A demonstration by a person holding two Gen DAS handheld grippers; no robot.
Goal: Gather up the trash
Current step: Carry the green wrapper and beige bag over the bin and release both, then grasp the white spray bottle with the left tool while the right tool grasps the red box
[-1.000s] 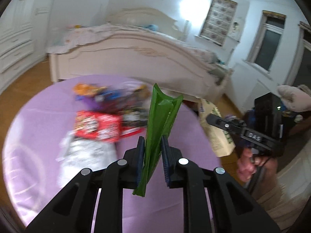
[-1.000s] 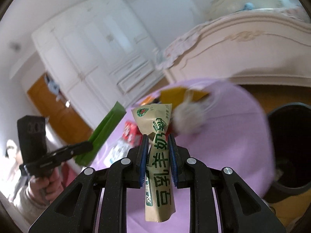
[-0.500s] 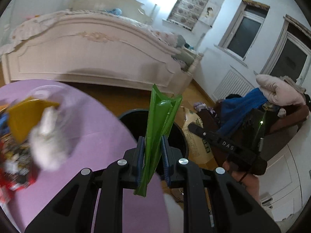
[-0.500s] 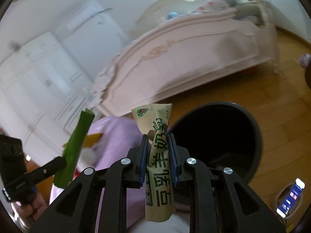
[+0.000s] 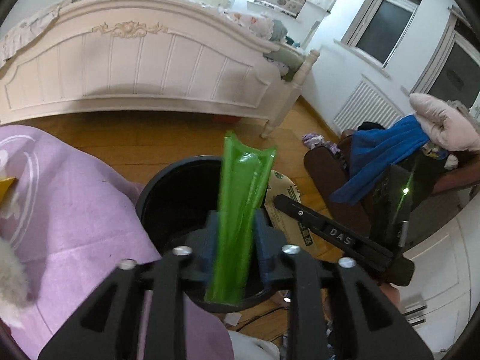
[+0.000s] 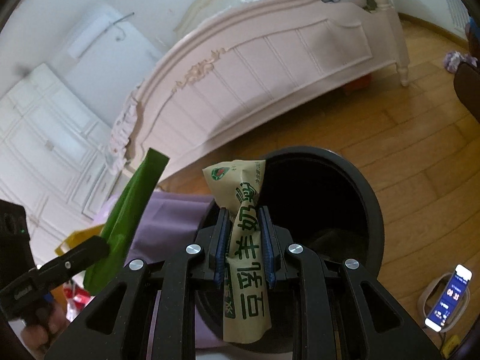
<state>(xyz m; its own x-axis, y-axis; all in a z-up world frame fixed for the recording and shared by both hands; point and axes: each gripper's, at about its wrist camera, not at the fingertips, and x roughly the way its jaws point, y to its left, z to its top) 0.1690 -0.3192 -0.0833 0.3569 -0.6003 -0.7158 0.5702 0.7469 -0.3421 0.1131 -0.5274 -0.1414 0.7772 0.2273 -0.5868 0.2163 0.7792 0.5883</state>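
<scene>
Trash: green wrapper (image 5: 240, 210) and tan packet (image 6: 244, 258), both above the black bin (image 6: 360, 198).
Left gripper (image 5: 237, 240): jaws just opening, wrapper loose between them.
Right gripper (image 6: 244, 240): jaws just opening, packet between, gaps showing.
Risk: the wrapper hangs near the bin's rim by the purple cloth (image 5: 75, 210); it may catch there and miss.

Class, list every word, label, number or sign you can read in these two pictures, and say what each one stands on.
"DAS": on the black finger of the right gripper, seen from the left wrist.
Large green Chinese characters, including "奶": down the tan wrapper.
Small print at the wrapper's top edge: too small to read.
Digits on the phone screen on the floor: too blurred to read.
</scene>
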